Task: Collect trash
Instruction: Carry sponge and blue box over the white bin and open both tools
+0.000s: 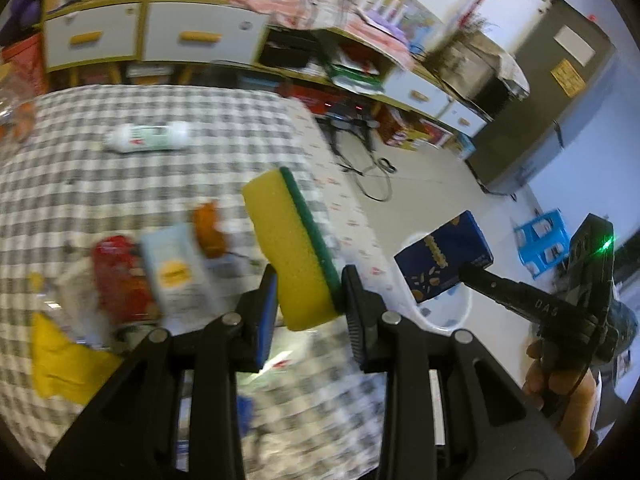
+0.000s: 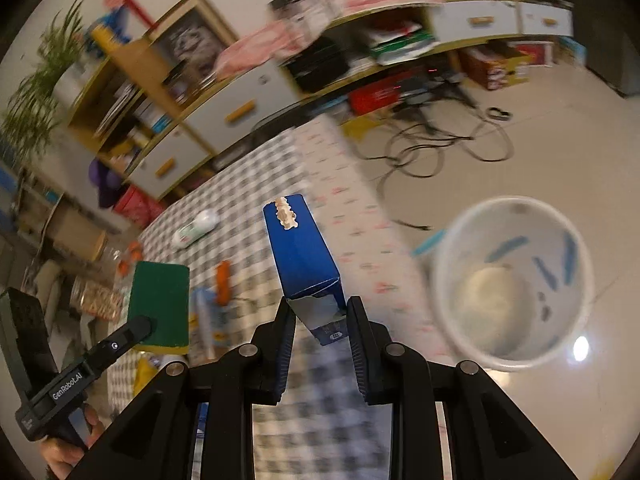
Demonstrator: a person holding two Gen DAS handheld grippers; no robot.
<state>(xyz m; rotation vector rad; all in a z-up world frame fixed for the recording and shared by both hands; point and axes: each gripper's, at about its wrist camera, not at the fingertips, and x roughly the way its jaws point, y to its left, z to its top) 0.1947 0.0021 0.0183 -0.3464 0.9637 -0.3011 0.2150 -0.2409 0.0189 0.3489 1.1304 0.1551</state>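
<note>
My left gripper (image 1: 308,292) is shut on a yellow sponge with a green scrub side (image 1: 292,244), held above the checkered table (image 1: 80,184). It also shows in the right wrist view (image 2: 160,304). My right gripper (image 2: 318,312) is shut on a blue carton (image 2: 300,256), held over the table's edge; it also shows in the left wrist view (image 1: 444,260). A white waste basket (image 2: 512,280) stands on the floor to the right, below the carton, with something pale at its bottom.
On the table lie a white bottle (image 1: 146,138), a red packet (image 1: 120,276), a pale box (image 1: 176,272), an orange item (image 1: 208,228) and a yellow wrapper (image 1: 60,364). Cables (image 2: 440,148) lie on the floor. A blue stool (image 1: 544,240) stands behind.
</note>
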